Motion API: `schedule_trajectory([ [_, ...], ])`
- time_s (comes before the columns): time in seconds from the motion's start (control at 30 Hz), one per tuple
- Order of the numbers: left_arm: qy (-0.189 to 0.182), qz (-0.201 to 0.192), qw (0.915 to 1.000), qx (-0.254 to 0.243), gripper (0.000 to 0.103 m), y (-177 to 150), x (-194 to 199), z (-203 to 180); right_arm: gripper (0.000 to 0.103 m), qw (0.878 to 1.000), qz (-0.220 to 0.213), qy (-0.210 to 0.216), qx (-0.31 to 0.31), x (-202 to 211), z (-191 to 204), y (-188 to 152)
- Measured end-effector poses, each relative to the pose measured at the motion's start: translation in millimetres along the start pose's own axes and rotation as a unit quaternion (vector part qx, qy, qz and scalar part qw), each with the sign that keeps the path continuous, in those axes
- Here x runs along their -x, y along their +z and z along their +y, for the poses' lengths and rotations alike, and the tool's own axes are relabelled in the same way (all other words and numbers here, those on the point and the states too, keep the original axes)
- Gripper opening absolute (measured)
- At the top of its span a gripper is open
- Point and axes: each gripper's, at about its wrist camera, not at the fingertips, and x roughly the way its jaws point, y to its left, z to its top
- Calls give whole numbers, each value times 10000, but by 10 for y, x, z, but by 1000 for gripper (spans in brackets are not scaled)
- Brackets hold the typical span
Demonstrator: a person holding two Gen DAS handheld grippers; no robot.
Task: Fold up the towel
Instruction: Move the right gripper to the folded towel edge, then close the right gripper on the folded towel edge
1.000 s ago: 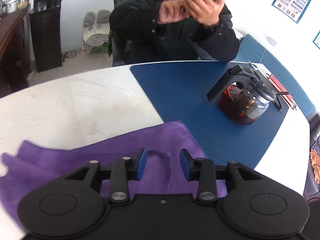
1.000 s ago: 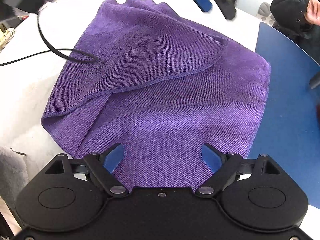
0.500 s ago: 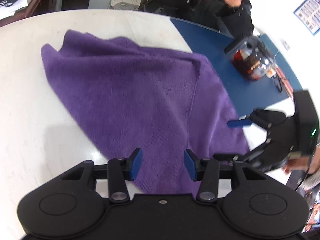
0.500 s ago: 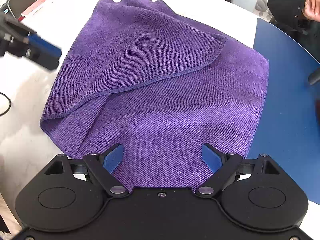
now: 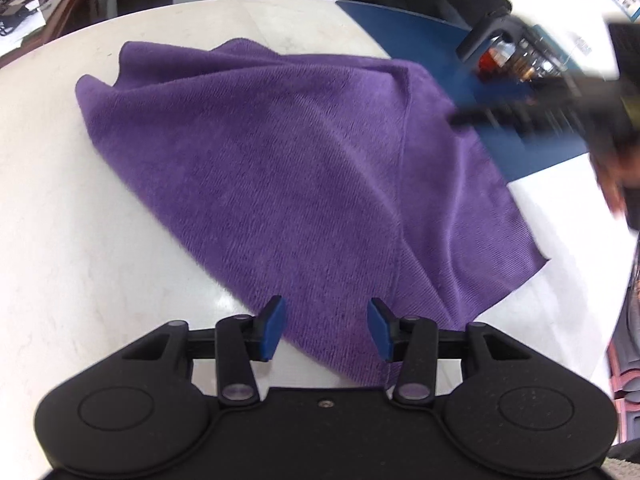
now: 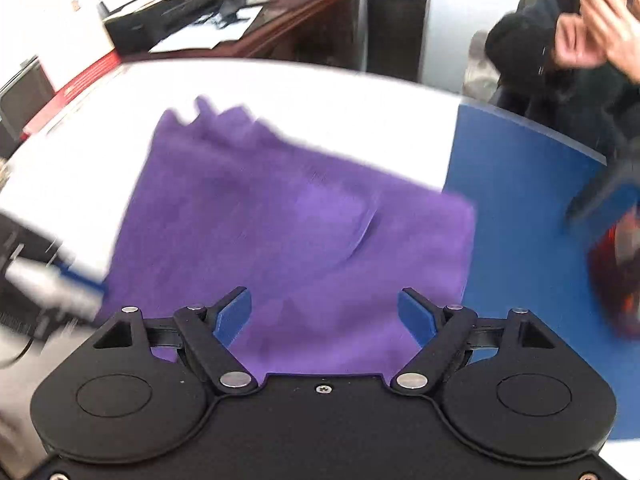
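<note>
A purple towel (image 5: pixel 304 168) lies loosely spread on the white table, one layer folded over another, its right edge on a blue mat. My left gripper (image 5: pixel 326 328) hangs open over the towel's near corner, with cloth below the gap and nothing pinched. In the blurred right wrist view the towel (image 6: pixel 300 220) fills the middle. My right gripper (image 6: pixel 326 316) hovers above its near edge with its jaws closing, wide apart and pressing on nothing. Each gripper shows as a blur in the other's view: the right gripper (image 5: pixel 560 100) and the left gripper (image 6: pixel 52 280).
A glass teapot (image 5: pixel 508 56) with dark liquid stands on the blue mat (image 5: pixel 420 28) to the towel's right; the teapot (image 6: pixel 616 272) is also blurred at that view's right edge. A person in a dark jacket (image 6: pixel 560 60) sits across the table. A cluttered desk (image 6: pixel 280 12) stands behind.
The left gripper swung back and down from the towel's far side to its near corner, its jaws a little wider. The right gripper rose and tilted up, its jaws narrowing.
</note>
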Motion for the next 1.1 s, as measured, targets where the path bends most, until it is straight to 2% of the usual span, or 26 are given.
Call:
schedule_trajectory([
  [0.17, 294, 47, 9995, -131, 44, -1, -18, -103, 57, 9999, 27, 60, -145, -476, -275, 338],
  [0.33, 429, 67, 9990, -95, 44, -13, -17, -140, 50, 9993, 240, 240, -139, -769, -412, 434],
  [0.53, 436, 42, 9990, -55, 45, -34, -7, -115, 41, 9984, 387, 353, -220, -827, -453, 394],
  [0.6, 444, 35, 9990, -53, 45, -37, -2, -103, 35, 9981, 423, 391, -223, -827, -455, 399],
  [0.63, 448, 31, 9990, -50, 45, -42, 3, -97, 29, 9979, 444, 406, -230, -821, -455, 405],
  [0.73, 463, 31, 9989, -80, 46, -21, -11, -135, 27, 9975, 474, 481, -230, -786, -440, 405],
  [0.93, 491, 24, 9987, -98, 46, -12, -10, -170, 4, 9970, 595, 496, -58, -815, -410, 399],
  [1.1, 508, -218, 9984, 137, 46, -30, 193, -142, 3, 9962, 672, 528, 172, -826, -386, 419],
])
